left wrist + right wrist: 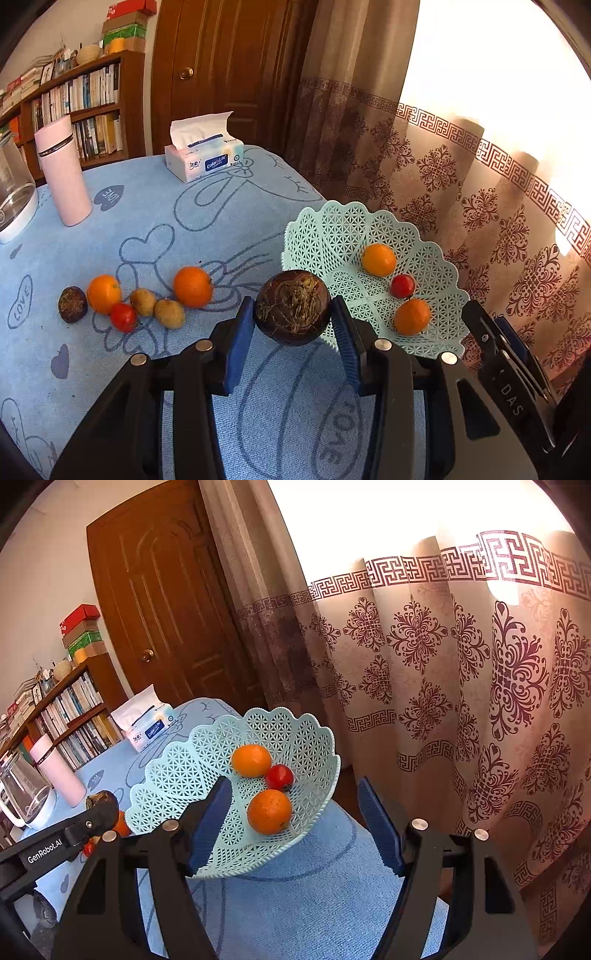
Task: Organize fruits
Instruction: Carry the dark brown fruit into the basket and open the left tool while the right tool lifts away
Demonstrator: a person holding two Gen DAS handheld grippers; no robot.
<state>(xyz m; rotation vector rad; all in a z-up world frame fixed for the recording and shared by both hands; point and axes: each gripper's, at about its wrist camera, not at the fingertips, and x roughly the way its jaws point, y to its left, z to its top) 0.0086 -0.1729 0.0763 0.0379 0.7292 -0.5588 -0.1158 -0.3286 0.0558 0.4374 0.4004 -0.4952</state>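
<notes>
The left gripper (293,325) is closed on a dark brown round fruit (293,307) with dry stringy bits on top. Its two blue pads press the fruit from the left and the right. The fruit is held up above the blue table (155,206), just left of the light green basket (332,229).

The basket sits near the right edge of the table, by the curtain (461,192). Inside it are two oranges, one far (378,260) and one near (412,316), with a small red fruit (402,285) between them.

More fruit lies on the table to the left of the left gripper. There are two oranges (104,293) (192,287), a red fruit (123,317), two small tan fruits (143,302) (169,314) and another dark brown fruit (72,304). They sit close together in a bunch.

The right gripper (295,823) is wide open and holds nothing. It hangs over the near side of the basket (177,775). Its left pad is in front of the basket's near side and its right pad is off to the right of the basket.

Far back on the table are a pink bottle (62,170) and a pack of tissues (203,153).
</notes>
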